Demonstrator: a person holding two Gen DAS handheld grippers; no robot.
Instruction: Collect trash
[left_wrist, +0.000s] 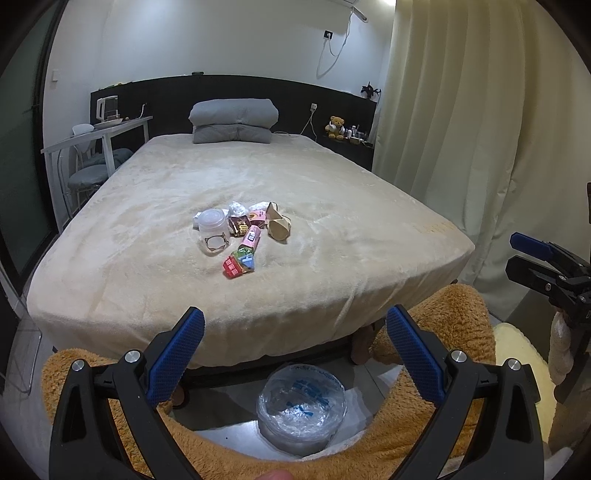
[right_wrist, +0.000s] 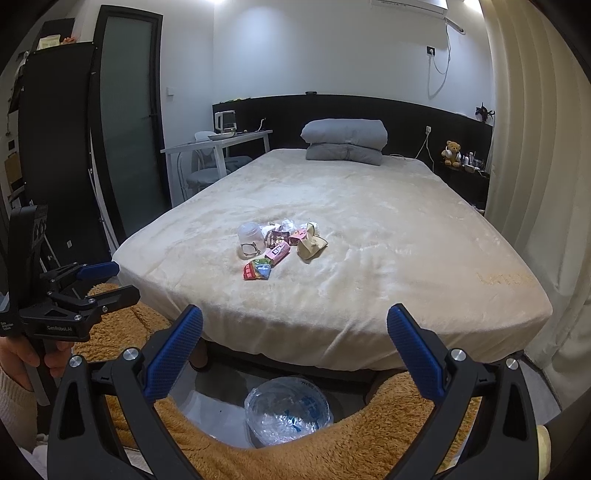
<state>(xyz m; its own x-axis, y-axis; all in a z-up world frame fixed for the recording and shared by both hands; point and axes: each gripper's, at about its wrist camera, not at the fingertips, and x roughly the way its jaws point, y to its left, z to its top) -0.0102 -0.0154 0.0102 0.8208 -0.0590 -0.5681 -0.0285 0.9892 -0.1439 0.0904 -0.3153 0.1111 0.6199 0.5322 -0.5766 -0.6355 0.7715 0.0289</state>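
Trash pile (left_wrist: 242, 236): clear plastic cup, crumpled tan paper, pink, brown and red wrappers, clustered mid-bed toward the foot. Bed (left_wrist: 332, 206): cream plush cover, folded grey bedding (left_wrist: 233, 121) at black headboard. Bin (left_wrist: 301, 408): plastic-lined, apparently empty, on floor below bed's foot. Left gripper (left_wrist: 294, 354) and right gripper (right_wrist: 294, 352): jaws spread wide, holding nothing, short of the bed.

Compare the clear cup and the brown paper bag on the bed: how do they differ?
The cup is see-through plastic; the bag is opaque tan paper. The cup keeps its round shape; the bag is crumpled. The cup lies at the pile's left end, the bag at its right. Both rest on the bed, untouched.
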